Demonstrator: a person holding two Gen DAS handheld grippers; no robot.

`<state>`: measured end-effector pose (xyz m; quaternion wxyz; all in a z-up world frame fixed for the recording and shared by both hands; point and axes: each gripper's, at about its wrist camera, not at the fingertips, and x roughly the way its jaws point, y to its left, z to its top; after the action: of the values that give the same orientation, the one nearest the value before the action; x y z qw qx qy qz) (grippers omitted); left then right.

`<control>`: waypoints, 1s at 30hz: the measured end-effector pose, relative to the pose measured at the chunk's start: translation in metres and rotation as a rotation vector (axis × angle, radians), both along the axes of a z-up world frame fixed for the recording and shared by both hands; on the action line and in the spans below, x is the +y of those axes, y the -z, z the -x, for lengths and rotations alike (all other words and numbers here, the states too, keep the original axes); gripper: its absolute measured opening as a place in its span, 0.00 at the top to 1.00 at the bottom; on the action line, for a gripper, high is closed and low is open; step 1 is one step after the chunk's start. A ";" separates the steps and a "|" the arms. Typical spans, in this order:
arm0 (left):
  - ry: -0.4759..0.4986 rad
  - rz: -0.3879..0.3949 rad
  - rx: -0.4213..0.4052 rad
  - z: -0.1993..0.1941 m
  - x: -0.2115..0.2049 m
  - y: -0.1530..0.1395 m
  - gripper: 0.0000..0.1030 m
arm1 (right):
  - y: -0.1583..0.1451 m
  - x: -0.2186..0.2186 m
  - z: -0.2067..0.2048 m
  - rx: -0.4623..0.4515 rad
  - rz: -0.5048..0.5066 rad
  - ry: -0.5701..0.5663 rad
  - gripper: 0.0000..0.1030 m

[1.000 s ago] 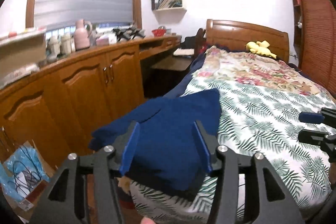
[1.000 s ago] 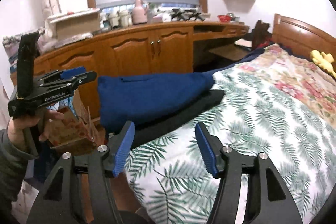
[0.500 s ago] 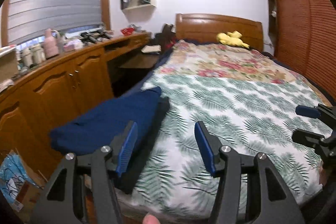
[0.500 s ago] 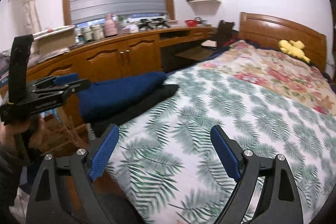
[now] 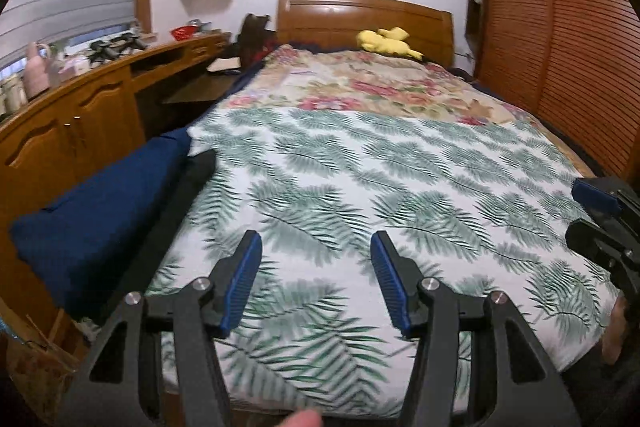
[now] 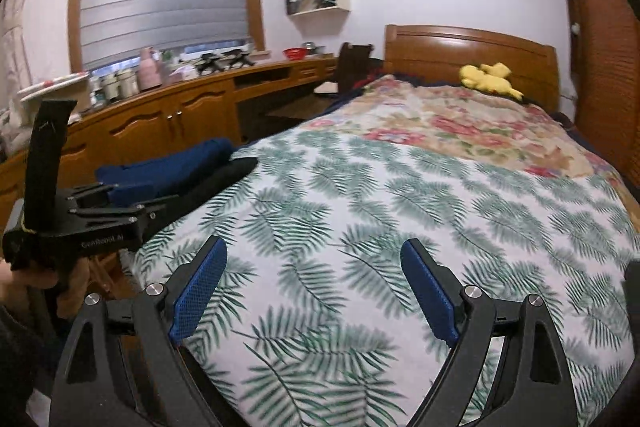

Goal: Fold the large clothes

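A folded navy blue garment (image 5: 100,211) (image 6: 168,167) lies on a black garment (image 5: 176,215) (image 6: 218,177) at the left edge of the bed (image 5: 360,167) (image 6: 400,207). My left gripper (image 5: 316,243) hovers over the fern-print cover, right of that pile, open with nothing between its blue pads. My right gripper (image 6: 313,245) is also over the cover, its jaws wide open and empty. The right wrist view has the left gripper (image 6: 132,193) at its left edge, held by a hand. In the left wrist view the right gripper (image 5: 592,211) is at the right edge.
Wooden cabinets (image 5: 60,147) with clutter on top run along the bed's left side. A yellow plush toy (image 5: 386,41) lies by the headboard (image 5: 364,15). Louvred wardrobe doors (image 5: 560,27) stand at the right. A cardboard box (image 5: 36,359) sits on the floor at lower left.
Both views have swung right, away from the blue pile and toward the middle of the bed. The right gripper's jaws have spread much wider. The left jaws keep the same gap.
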<state>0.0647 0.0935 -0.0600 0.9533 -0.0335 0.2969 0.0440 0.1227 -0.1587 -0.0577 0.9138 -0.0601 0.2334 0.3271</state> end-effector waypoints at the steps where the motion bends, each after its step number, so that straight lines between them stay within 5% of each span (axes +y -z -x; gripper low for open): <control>1: 0.004 -0.006 0.000 -0.001 -0.006 0.001 0.46 | 0.001 -0.008 0.001 0.002 0.000 0.020 0.12; 15: 0.140 -0.002 -0.024 0.015 -0.116 0.001 0.46 | -0.002 -0.110 0.034 0.023 -0.071 0.257 0.12; 30: 0.190 -0.042 -0.183 0.074 -0.159 -0.086 0.46 | -0.067 -0.158 0.101 -0.153 -0.123 0.367 0.12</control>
<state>-0.0091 -0.0658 0.0262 0.9767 0.0108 0.2097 -0.0436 0.0221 -0.3170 0.0092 0.9750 0.0149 0.1500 0.1630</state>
